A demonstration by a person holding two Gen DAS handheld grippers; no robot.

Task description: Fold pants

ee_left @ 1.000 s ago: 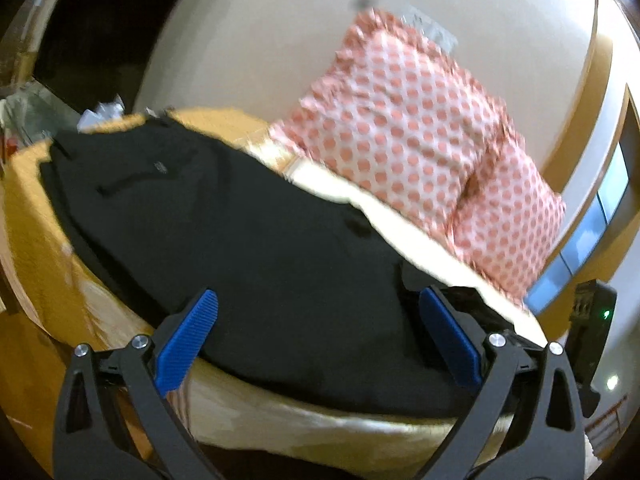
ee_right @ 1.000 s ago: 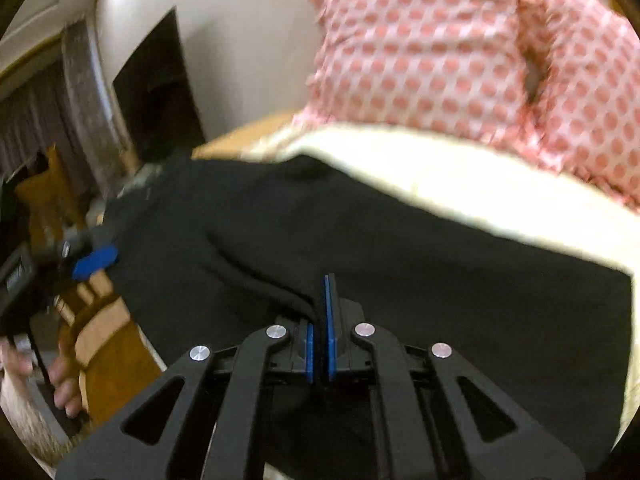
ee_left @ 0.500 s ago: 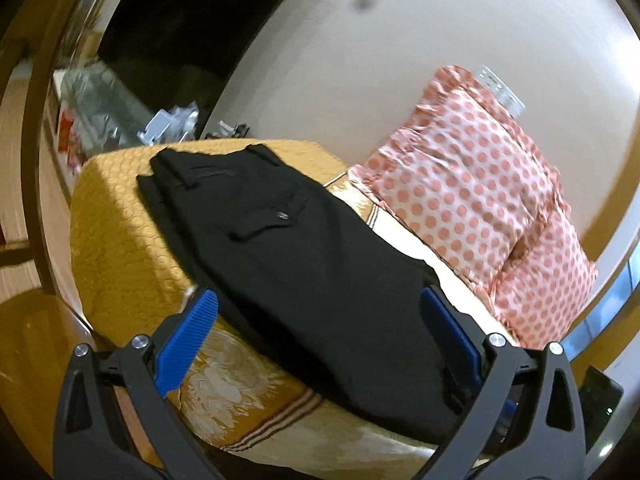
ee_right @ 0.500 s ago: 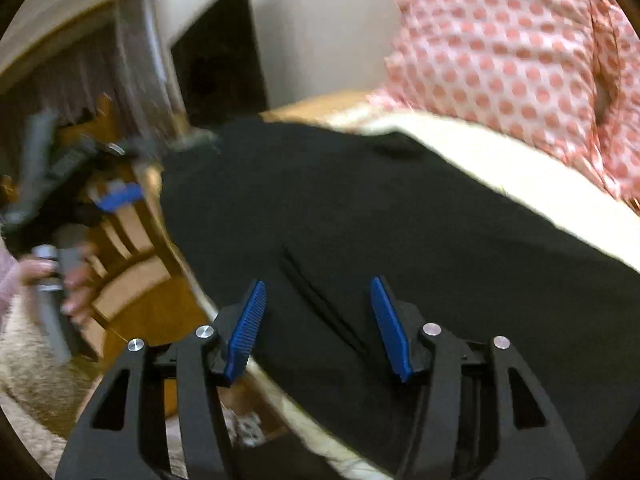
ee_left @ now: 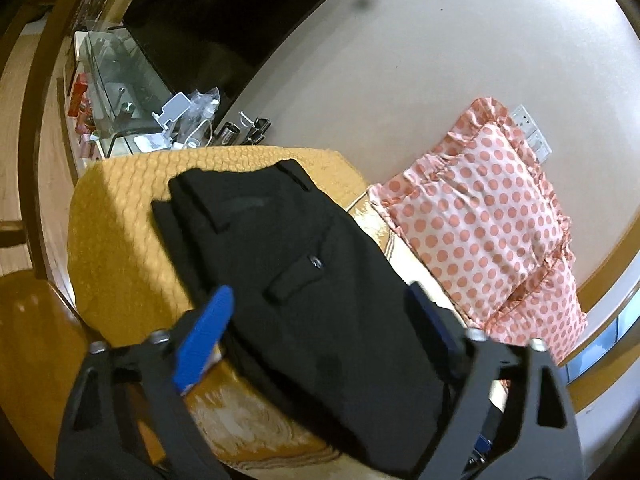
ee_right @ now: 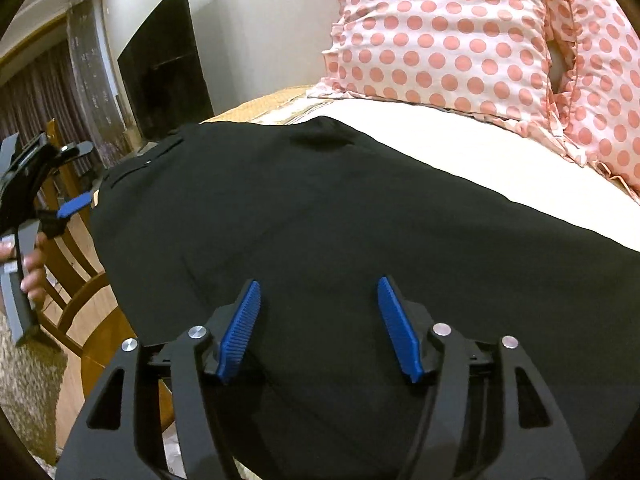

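While black pants (ee_left: pixel 304 280) lie flat on yellow bedspread (ee_left: pixel 120 216), your left gripper (ee_left: pixel 320 312) and right gripper (ee_right: pixel 318 320) hover above, both jaws wide, holding nothing

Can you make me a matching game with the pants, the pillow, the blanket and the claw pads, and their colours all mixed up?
Things:
1. pants
2. pillow
3. blanket
4. claw pads

Colours:
A. blue
B. mustard yellow
C. black
D. pink with salmon dots

Pairs: 1-C, 2-D, 3-B, 4-A
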